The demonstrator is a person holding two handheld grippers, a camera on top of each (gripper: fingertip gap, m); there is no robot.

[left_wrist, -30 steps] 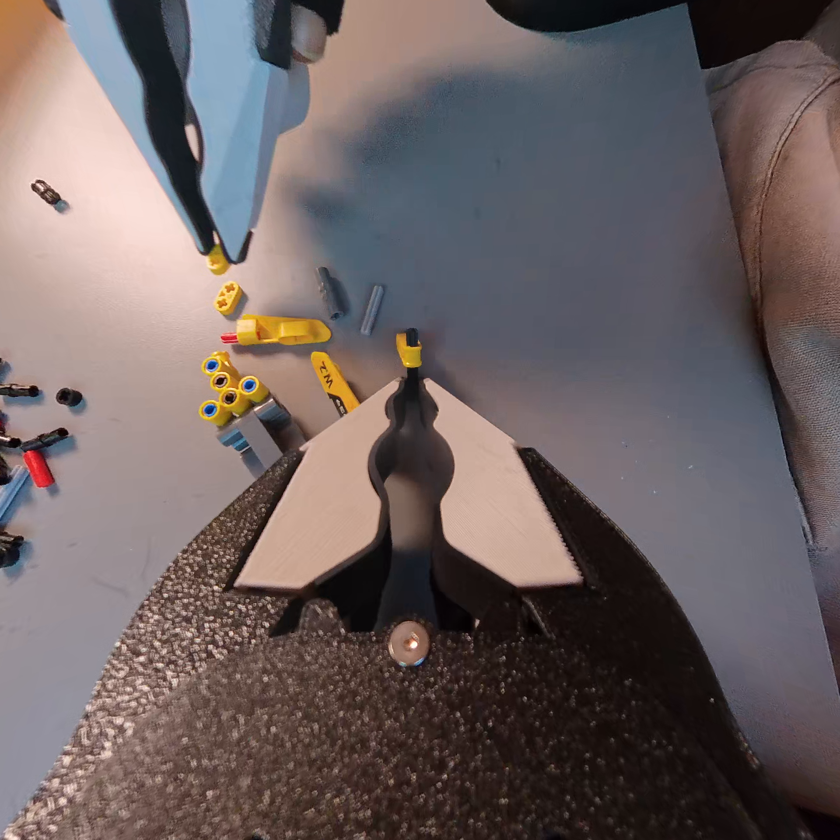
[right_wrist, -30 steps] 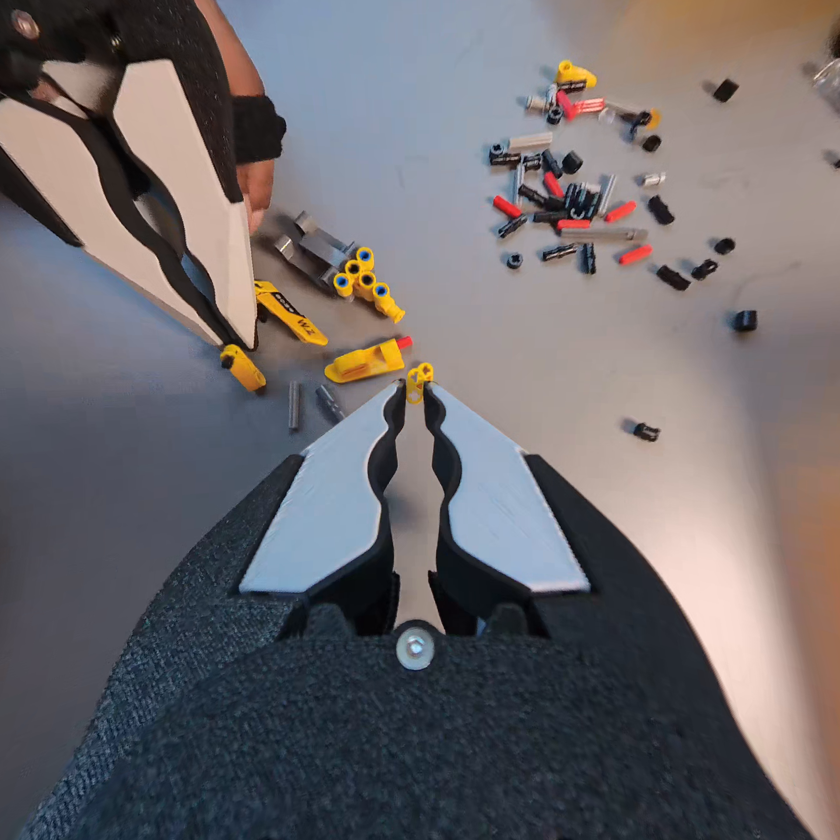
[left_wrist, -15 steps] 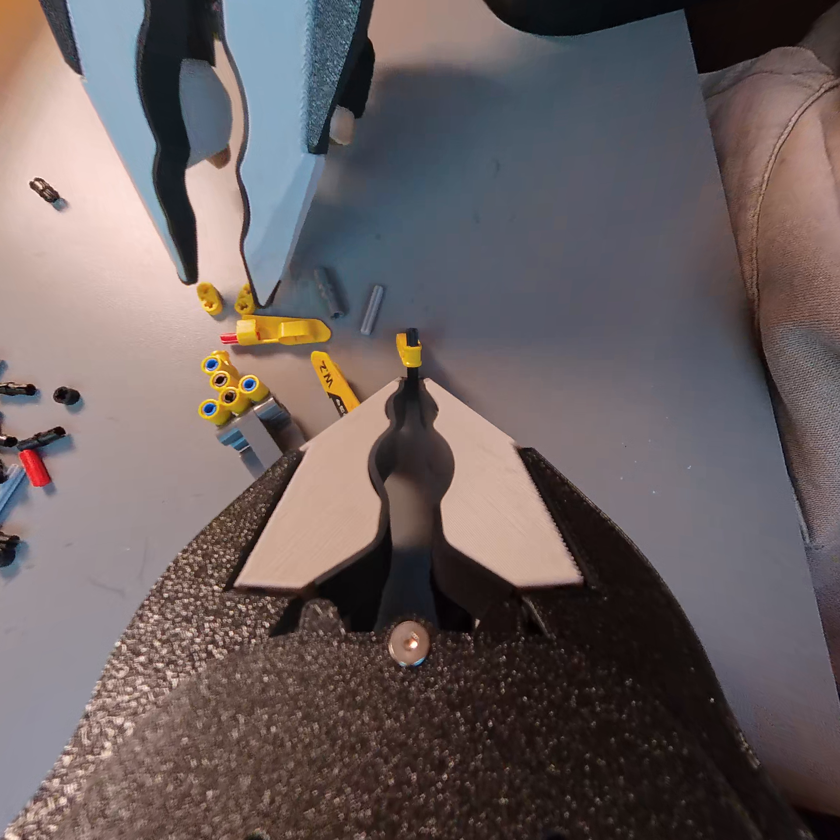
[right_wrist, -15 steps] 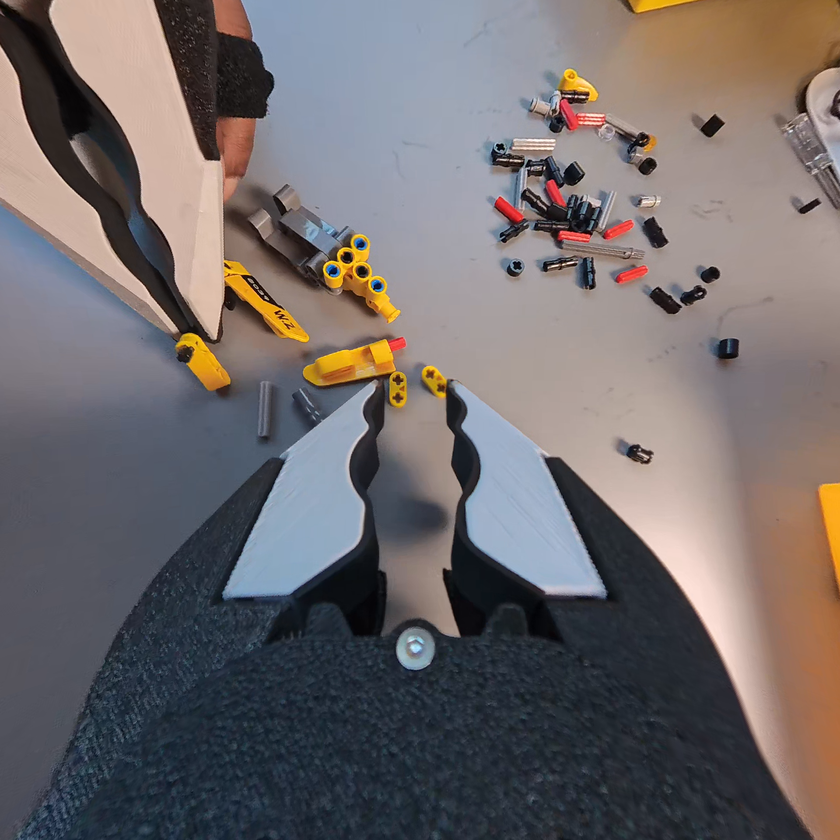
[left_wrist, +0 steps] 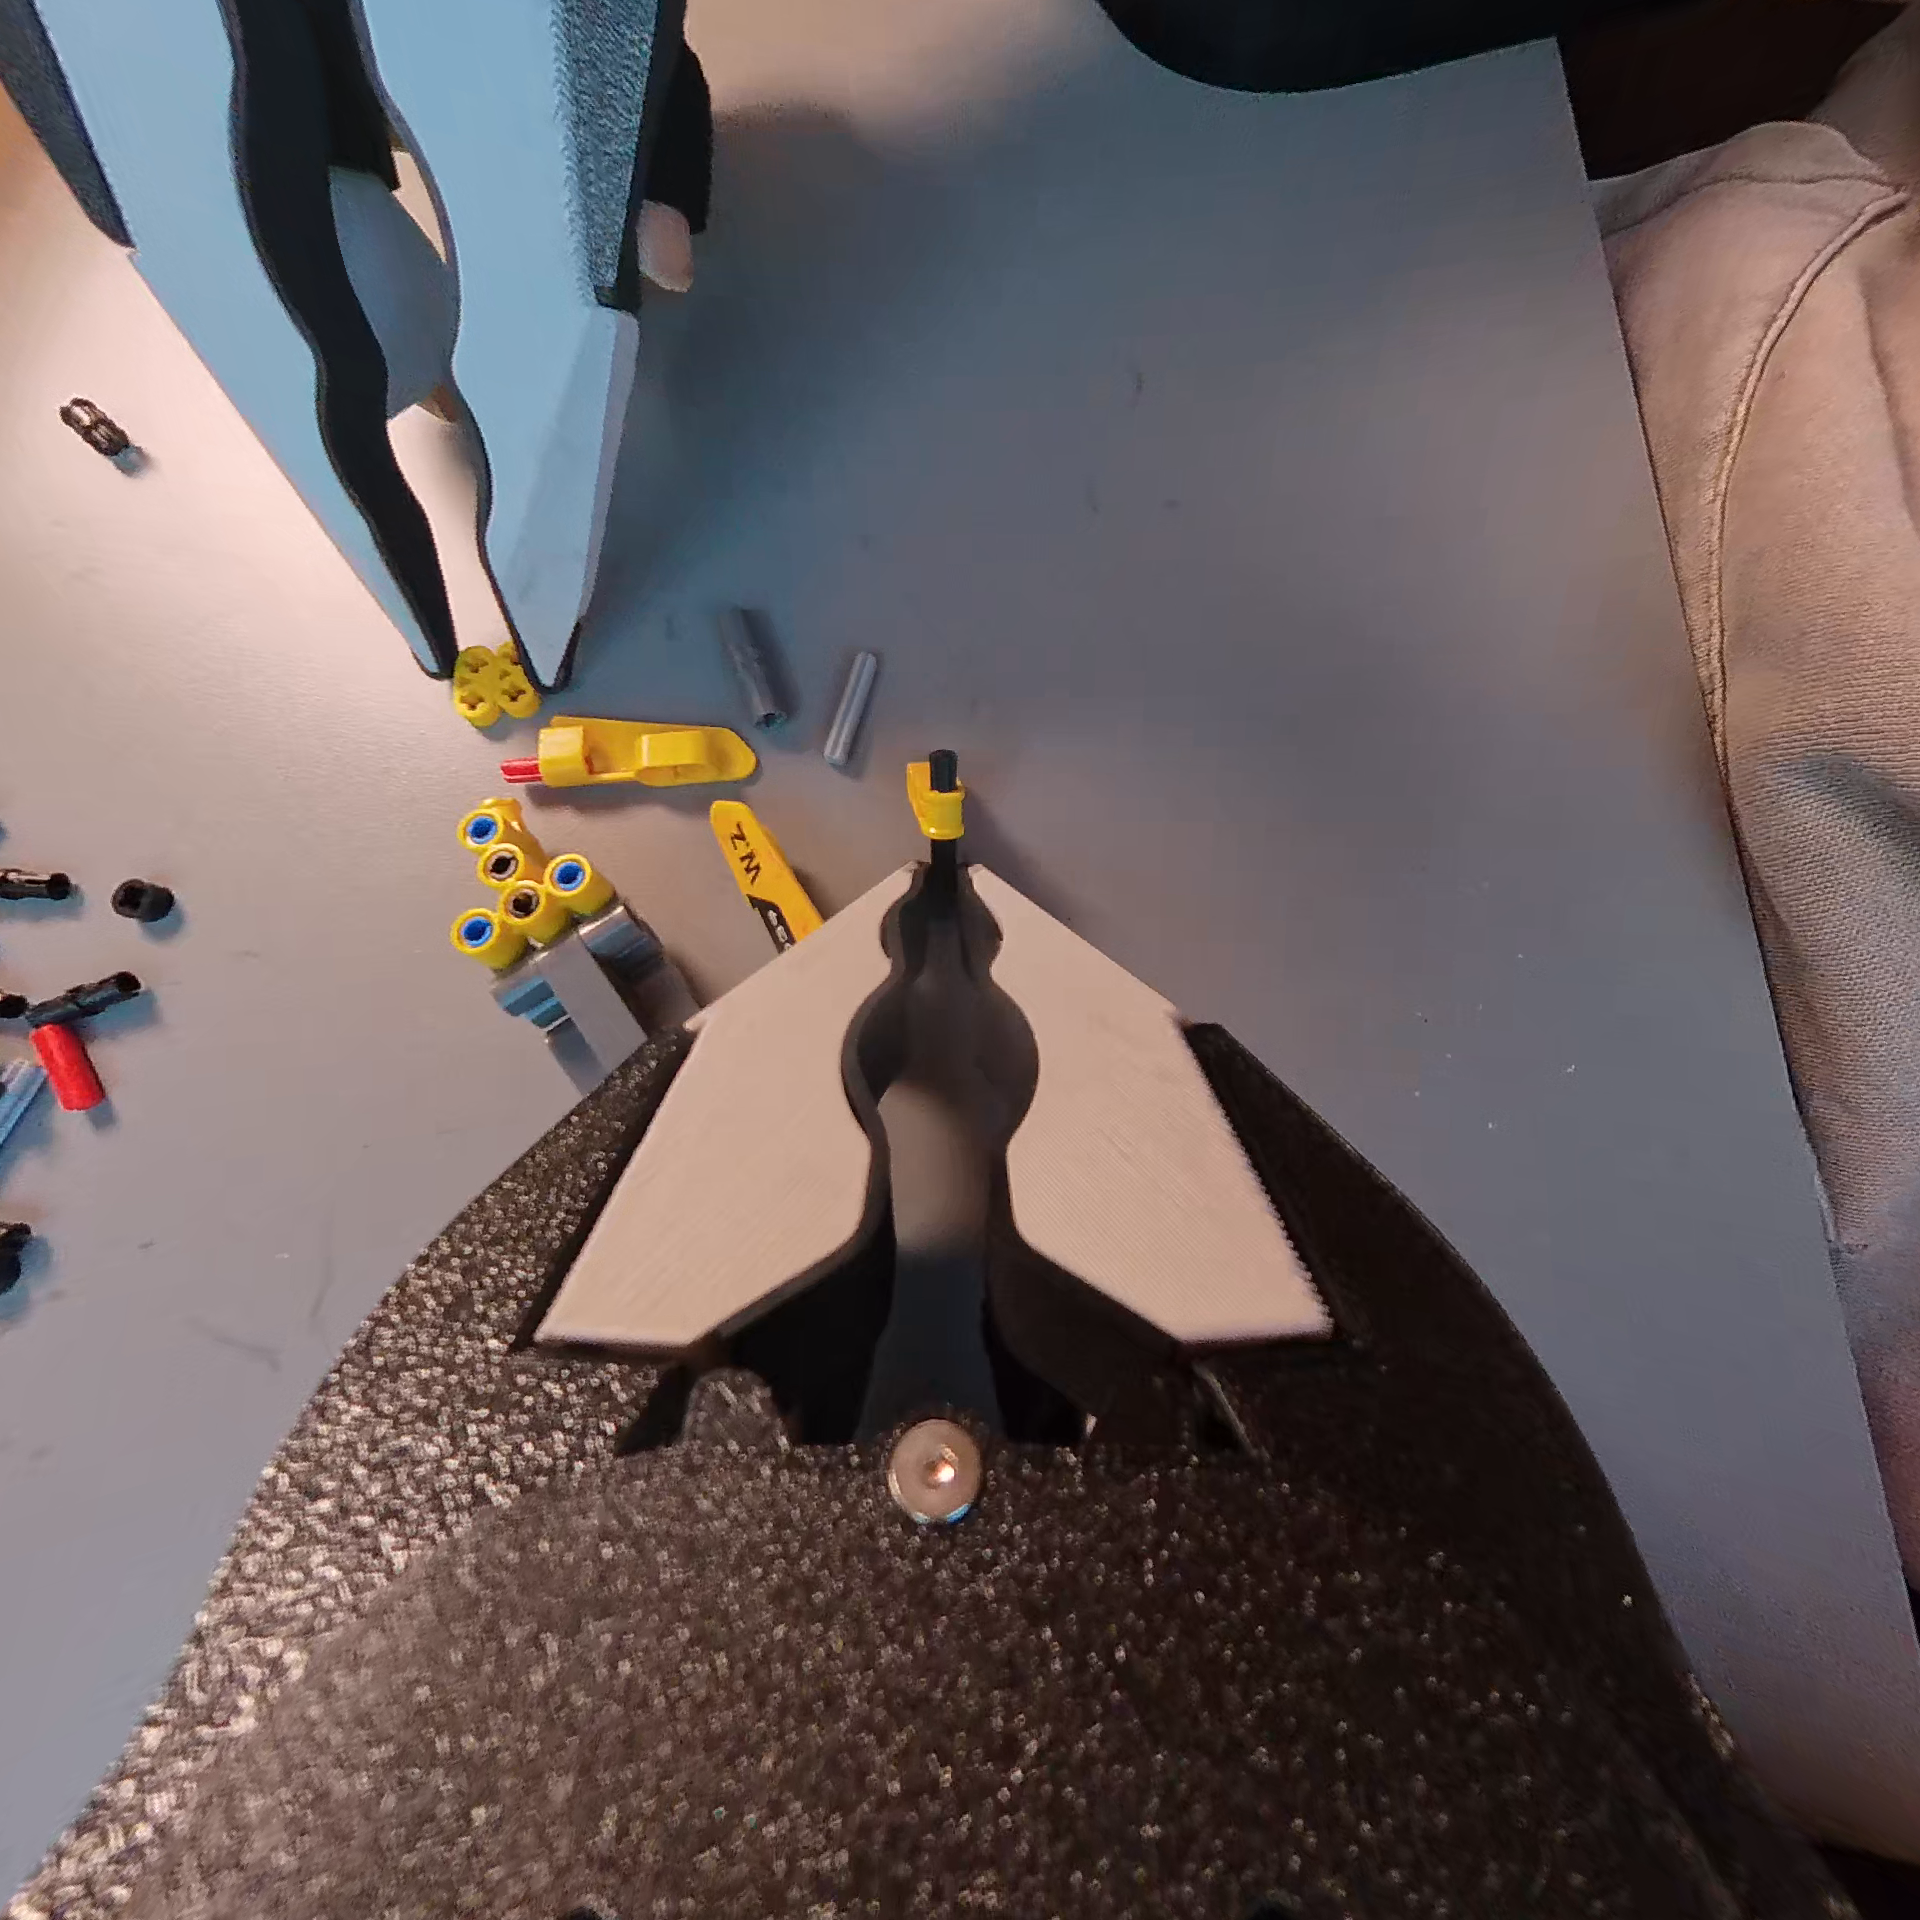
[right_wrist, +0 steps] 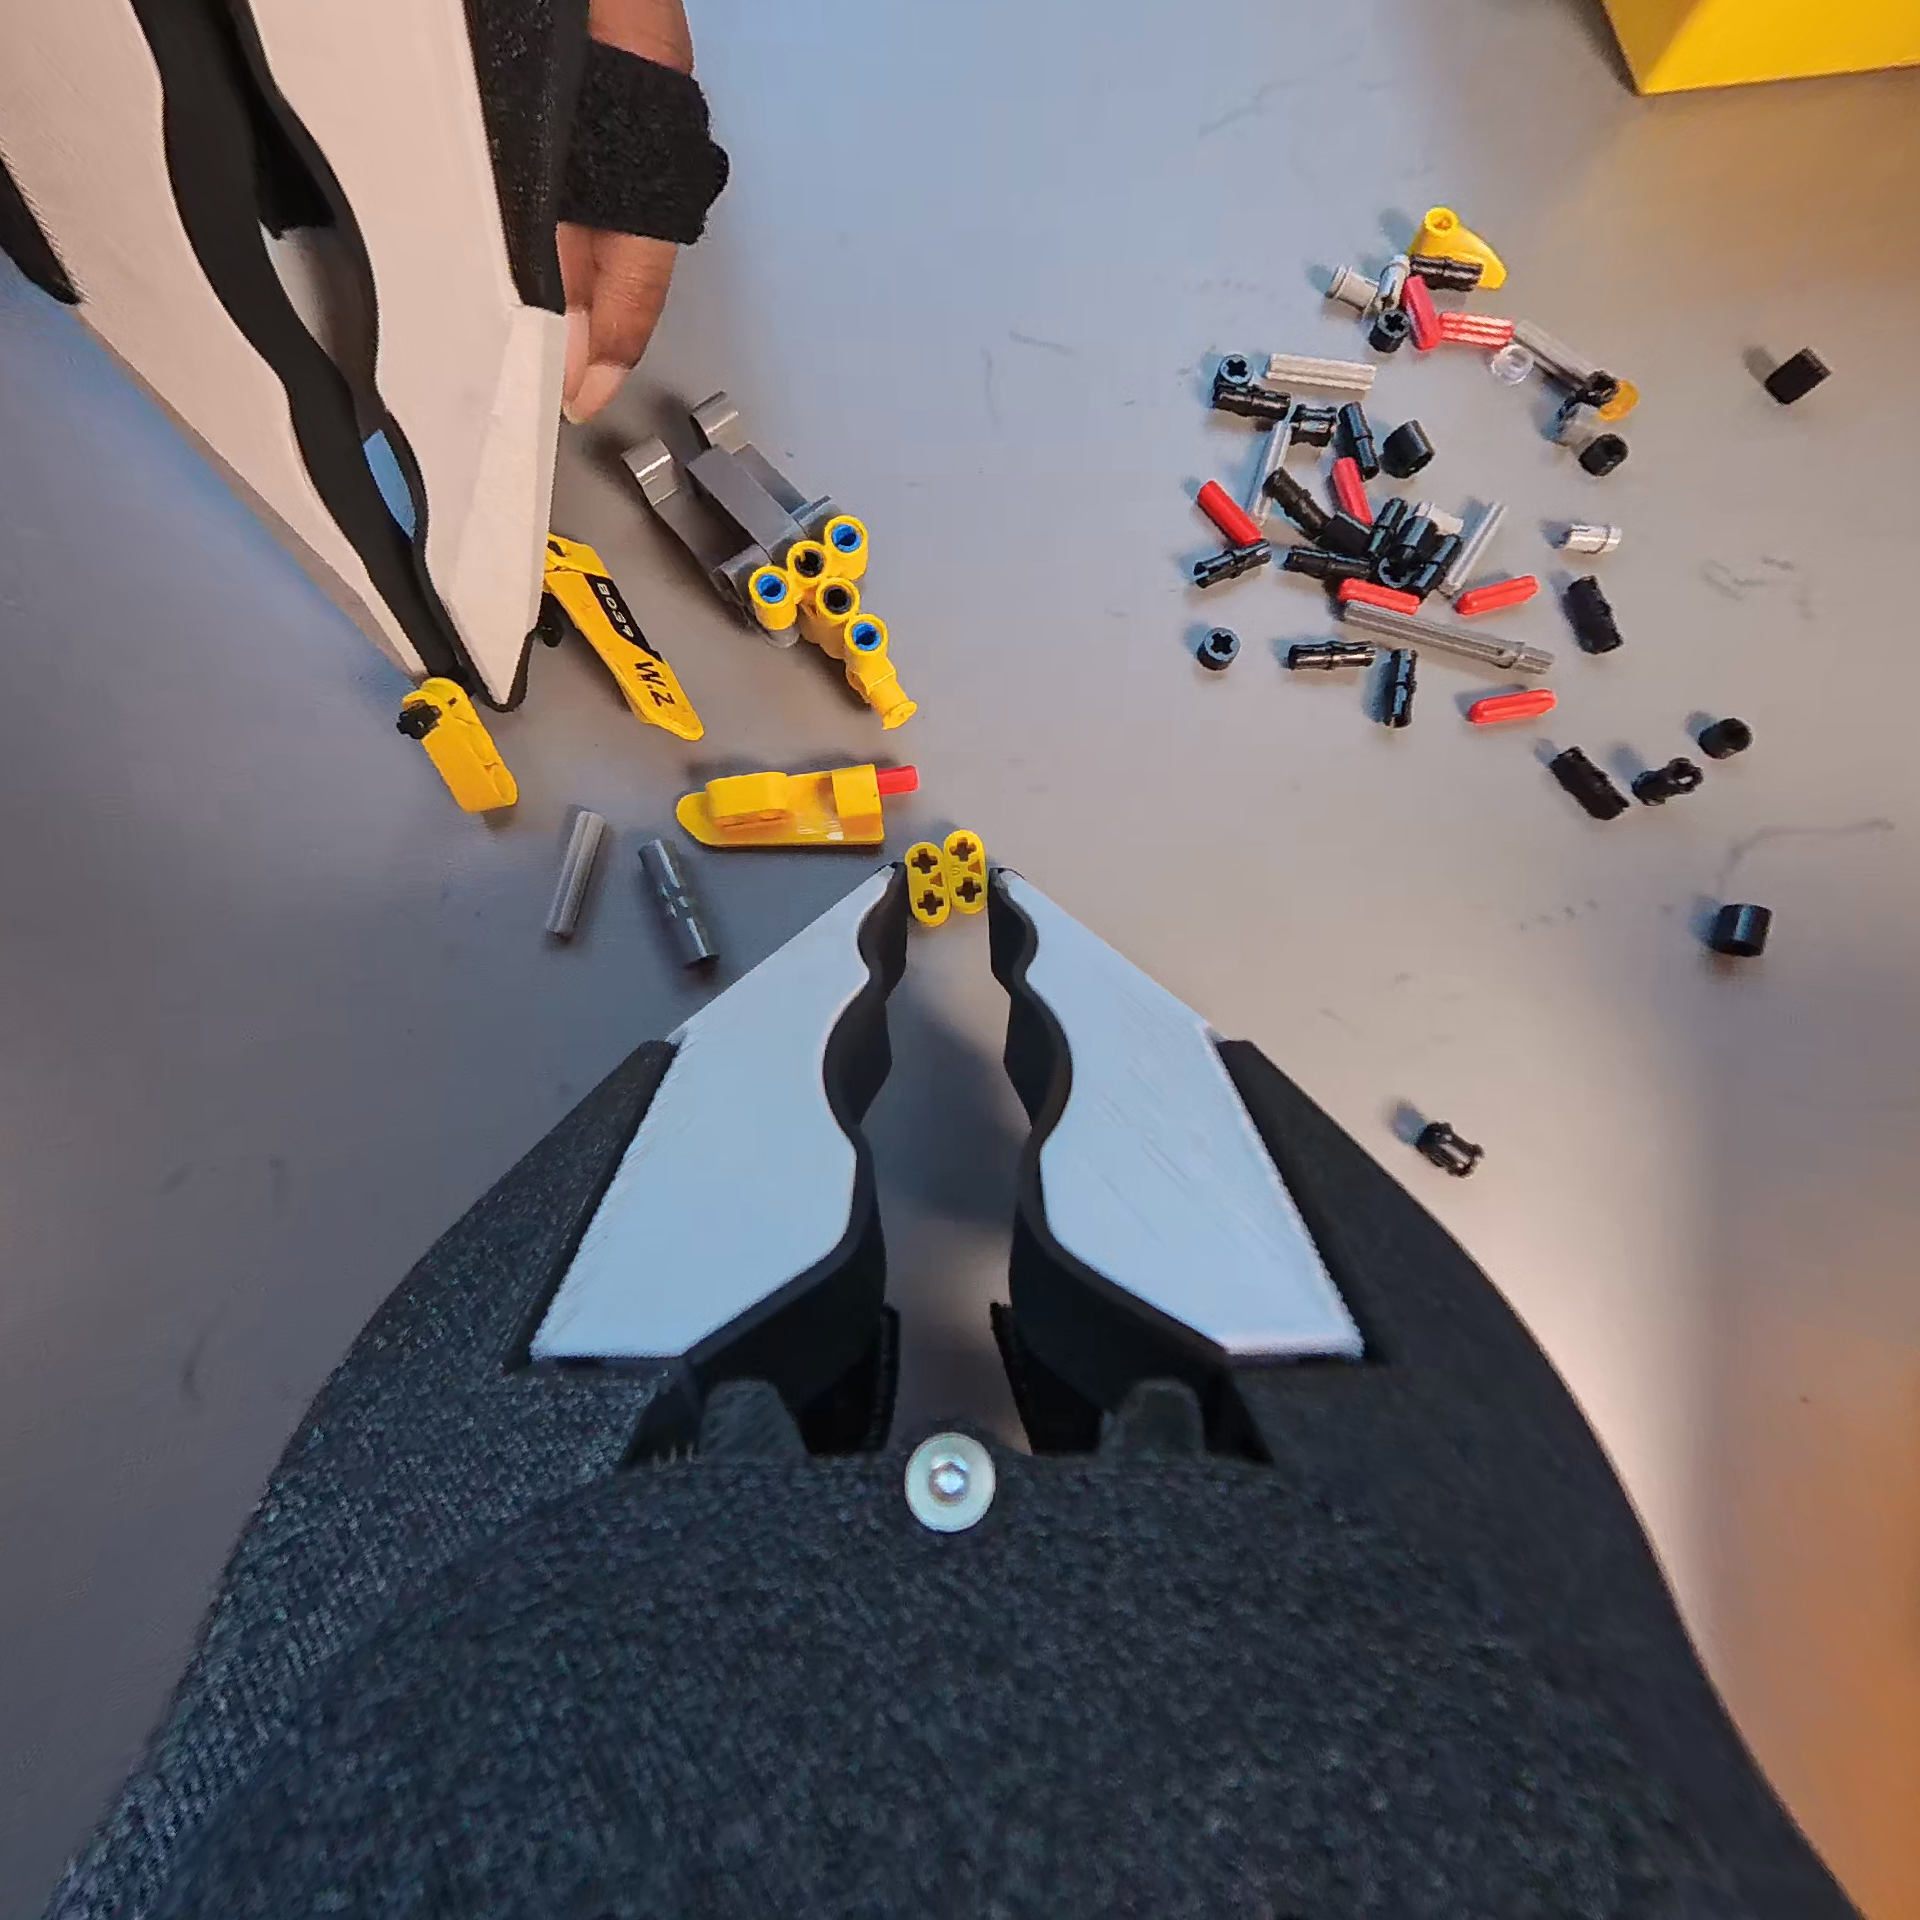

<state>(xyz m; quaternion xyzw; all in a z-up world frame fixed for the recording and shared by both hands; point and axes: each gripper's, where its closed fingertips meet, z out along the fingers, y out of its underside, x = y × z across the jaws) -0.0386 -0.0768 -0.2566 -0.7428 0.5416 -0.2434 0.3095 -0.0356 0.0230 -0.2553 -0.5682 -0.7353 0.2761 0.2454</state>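
The grey table takes up nearly everything I can see, with a yellow wedge piece, red peg at one end, lying near the middle of the action.

The left hand-held gripper is up-left of that wedge in the right wrist view. Its jaws are pressed together on a thin black axle that runs through a small yellow connector. The grip is right at the tips and looks slender.

The right hand-held gripper sits just beside the wedge's peg end. Its jaws are part-spread around a pair of small yellow two-hole links, which lie flat and side by side. I cannot tell whether the pads touch them.

A yellow box shows only a corner, far beyond the wedge, and its inside is hidden.

Behind the wedge stands a grey-and-yellow assembly, with a stickered yellow strip next to it. Two grey pins lie just beside the wedge's rounded end. A scatter of black, red and grey pins lies well apart, past the peg end.
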